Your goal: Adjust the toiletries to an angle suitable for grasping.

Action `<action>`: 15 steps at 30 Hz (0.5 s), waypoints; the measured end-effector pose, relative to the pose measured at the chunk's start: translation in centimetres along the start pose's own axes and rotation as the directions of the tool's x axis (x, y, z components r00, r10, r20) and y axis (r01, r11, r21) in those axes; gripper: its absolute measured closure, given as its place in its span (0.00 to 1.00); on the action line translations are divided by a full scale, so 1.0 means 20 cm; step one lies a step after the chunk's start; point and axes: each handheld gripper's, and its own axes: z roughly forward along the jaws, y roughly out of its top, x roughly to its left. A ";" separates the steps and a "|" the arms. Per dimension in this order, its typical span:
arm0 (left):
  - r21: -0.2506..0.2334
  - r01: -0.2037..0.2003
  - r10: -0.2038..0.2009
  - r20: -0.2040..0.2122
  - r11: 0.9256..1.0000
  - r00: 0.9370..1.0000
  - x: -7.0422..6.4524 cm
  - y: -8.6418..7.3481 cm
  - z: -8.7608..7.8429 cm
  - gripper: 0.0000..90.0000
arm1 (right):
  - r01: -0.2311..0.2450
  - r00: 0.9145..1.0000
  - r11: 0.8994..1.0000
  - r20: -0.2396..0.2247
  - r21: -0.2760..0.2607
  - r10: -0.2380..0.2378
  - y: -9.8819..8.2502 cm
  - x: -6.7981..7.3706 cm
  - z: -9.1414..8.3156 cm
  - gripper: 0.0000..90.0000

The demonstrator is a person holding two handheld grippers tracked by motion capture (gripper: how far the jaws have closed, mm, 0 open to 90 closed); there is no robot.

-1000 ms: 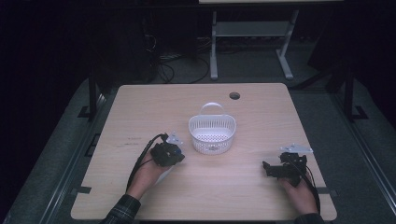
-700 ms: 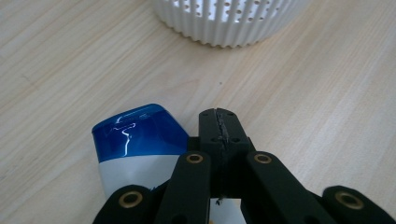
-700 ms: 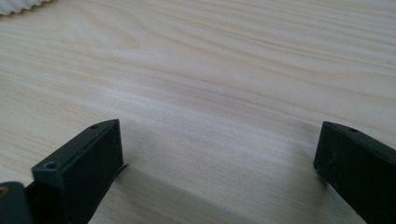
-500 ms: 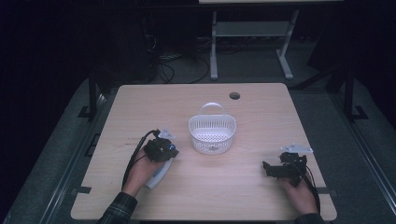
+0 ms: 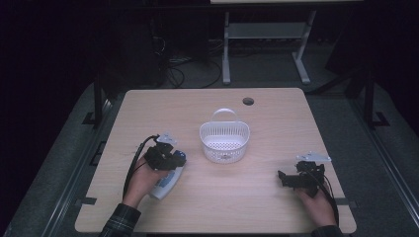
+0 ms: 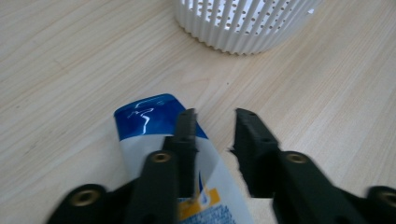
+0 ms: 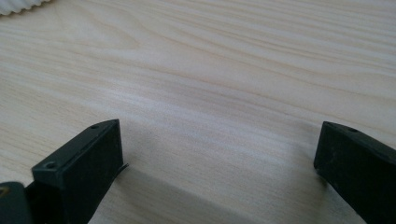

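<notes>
A white tube with a blue end (image 5: 165, 185) lies flat on the wooden table (image 5: 237, 202), left of a white slotted basket (image 5: 225, 140) with a handle. My left gripper (image 5: 179, 159) hovers over the tube's blue end, pointing toward the basket. In the left gripper view the tube (image 6: 149, 116) runs under the left jaw and the jaws of my left gripper (image 6: 215, 114) stand a narrow gap apart, gripping nothing. The basket wall (image 6: 243, 23) is just ahead. My right gripper (image 5: 282, 177) rests at the front right, its jaws (image 7: 219, 135) wide apart over bare wood.
A round cable hole (image 5: 248, 101) sits near the table's far edge. Beyond the table stand a grey desk frame (image 5: 227, 54) and loose cables on the dark floor. The basket's edge (image 7: 18, 4) shows at the right gripper view's top left.
My left gripper has drawn back leftward from the basket, and the tube now shows lying on the table below it. The right gripper has stayed put.
</notes>
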 end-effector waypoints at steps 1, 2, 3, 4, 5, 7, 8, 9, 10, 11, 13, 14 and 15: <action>-0.002 0.009 -0.009 -0.007 1.000 1.000 0.00 0.00 -0.01 0.67 | 0.000 1.000 1.000 0.000 0.000 0.000 0.00 0.00 0.00 0.01; 0.002 0.018 -0.018 -0.010 1.000 1.000 0.01 0.00 -0.01 0.61 | 0.000 1.000 1.000 0.000 0.000 0.000 0.00 0.00 0.00 0.01; 0.002 0.024 -0.024 -0.017 1.000 1.000 0.01 0.00 -0.02 0.56 | 0.000 1.000 1.000 0.000 0.000 0.000 0.00 0.00 0.00 0.01; 0.007 0.022 -0.022 -0.024 1.000 0.999 0.01 0.00 -0.02 0.51 | 0.000 1.000 1.000 0.000 0.000 0.000 0.00 0.00 0.00 0.01; 0.007 0.032 -0.032 -0.034 0.999 0.999 0.01 -0.01 -0.02 0.41 | 0.000 1.000 1.000 0.000 0.000 0.000 0.00 0.00 0.00 0.01; 0.021 0.046 -0.045 -0.056 0.999 0.997 0.02 -0.01 -0.02 0.38 | 0.000 1.000 1.000 0.000 0.000 0.000 0.00 0.00 0.00 0.01; 0.021 0.057 -0.055 -0.064 0.998 0.996 0.02 -0.01 -0.02 0.31 | 0.000 1.000 1.000 0.000 0.000 0.000 0.00 0.00 0.00 0.01; 0.028 0.065 -0.062 -0.075 0.998 0.995 0.03 -0.01 -0.02 0.28 | 0.000 1.000 1.000 0.000 0.000 0.000 0.00 0.00 0.00 0.01; 0.030 0.068 -0.065 -0.085 0.997 0.994 0.03 -0.01 -0.02 0.25 | 0.000 1.000 1.000 0.000 0.000 0.000 0.00 0.00 0.00 0.01; 0.030 0.076 -0.073 -0.096 0.997 0.993 0.03 -0.01 -0.02 0.22 | 0.000 1.000 1.000 0.000 0.000 0.000 0.00 0.00 0.00 0.01; 0.026 0.100 -0.096 -0.111 0.995 0.989 0.03 -0.01 -0.02 0.19 | 0.000 1.000 1.000 0.000 0.000 0.000 0.00 0.00 0.00 0.01; 0.028 0.107 -0.103 -0.116 0.994 0.988 0.03 -0.01 -0.02 0.18 | 0.000 1.000 1.000 0.000 0.000 0.000 0.00 0.00 0.00 0.01; 0.032 0.112 -0.108 -0.116 0.993 0.987 0.04 -0.02 -0.02 0.17 | 0.000 1.000 1.000 0.000 0.000 0.000 0.00 0.00 0.00 0.01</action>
